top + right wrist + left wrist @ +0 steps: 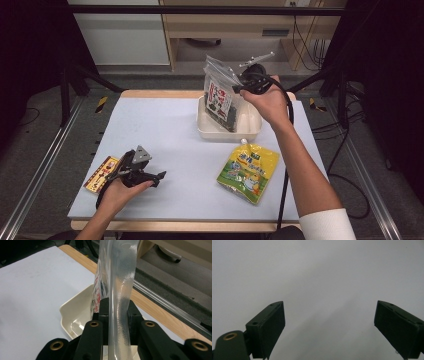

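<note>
A clear plastic bag [220, 92] with a red, white and black printed packet inside stands upright with its lower end in a cream tray [225, 134] at the back of the white table. My right gripper [237, 89] is shut on the bag's upper right edge. In the right gripper view the bag's clear sealed strip [120, 277] runs up between the jaws of the right gripper [118, 312], above the tray's rim [66, 307]. My left gripper [159, 177] rests near the front left of the table, open and holding nothing. Its left gripper view shows the left gripper [329, 322] with jaws wide apart over bare table.
A yellow spouted pouch [248, 171] lies flat in front of the tray. A flat yellow and red packet [101, 172] lies by the table's left edge, partly under my left hand. A cable hangs down along my right forearm.
</note>
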Demonstrator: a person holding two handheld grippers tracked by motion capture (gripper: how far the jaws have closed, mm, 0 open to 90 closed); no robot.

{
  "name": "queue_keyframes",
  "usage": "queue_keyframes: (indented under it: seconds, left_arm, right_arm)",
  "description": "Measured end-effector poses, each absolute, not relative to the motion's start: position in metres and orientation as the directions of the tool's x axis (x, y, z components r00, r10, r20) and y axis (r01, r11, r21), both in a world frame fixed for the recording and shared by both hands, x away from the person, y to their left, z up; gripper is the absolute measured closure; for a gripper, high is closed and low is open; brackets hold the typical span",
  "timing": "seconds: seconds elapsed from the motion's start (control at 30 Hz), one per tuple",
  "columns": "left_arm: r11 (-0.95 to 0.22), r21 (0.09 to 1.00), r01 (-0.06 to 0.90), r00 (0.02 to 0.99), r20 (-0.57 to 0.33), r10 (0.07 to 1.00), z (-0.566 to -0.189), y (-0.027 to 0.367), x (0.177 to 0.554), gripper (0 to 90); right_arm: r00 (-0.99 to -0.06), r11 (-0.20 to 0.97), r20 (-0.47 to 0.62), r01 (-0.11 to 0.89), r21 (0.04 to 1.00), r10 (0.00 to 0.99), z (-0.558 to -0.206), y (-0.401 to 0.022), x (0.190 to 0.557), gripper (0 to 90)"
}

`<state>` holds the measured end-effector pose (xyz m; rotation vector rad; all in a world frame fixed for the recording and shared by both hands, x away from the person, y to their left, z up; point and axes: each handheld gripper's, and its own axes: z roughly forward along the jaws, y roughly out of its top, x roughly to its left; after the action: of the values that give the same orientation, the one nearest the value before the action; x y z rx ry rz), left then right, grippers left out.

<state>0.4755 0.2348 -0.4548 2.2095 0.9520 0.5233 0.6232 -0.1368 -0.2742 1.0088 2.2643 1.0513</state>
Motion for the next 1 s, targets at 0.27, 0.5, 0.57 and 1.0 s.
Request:
queue_keyframes:
  seconds: [0.27,0.5,0.57,1.0]
  left_arm:
    - [-0.517,0.704,0.487,0.654,0.099,0.75,-0.455,0.236,0.476,9.7]
    - [-0.518,0.704,0.486,0.651,0.104,0.752,-0.455,0.237,0.476,9.3]
    - [-0.516,0.705,0.487,0.649,0.103,0.754,-0.456,0.237,0.476,9.2]
    - [-0.496,0.711,0.499,0.631,0.094,0.77,-0.456,0.24,0.477,7.0]
  right_arm:
    - [-0.63,0.438,-0.099,0.411,0.799,0.77,-0.271,-0.135,0.616,60.3]
    - [-0.621,0.43,-0.134,0.355,0.83,0.772,-0.267,-0.136,0.6,35.1]
    - [-0.619,0.422,-0.139,0.338,0.841,0.773,-0.265,-0.139,0.592,29.6]
    - [-0.573,0.349,-0.116,0.316,0.882,0.811,-0.283,-0.166,0.529,18.1]
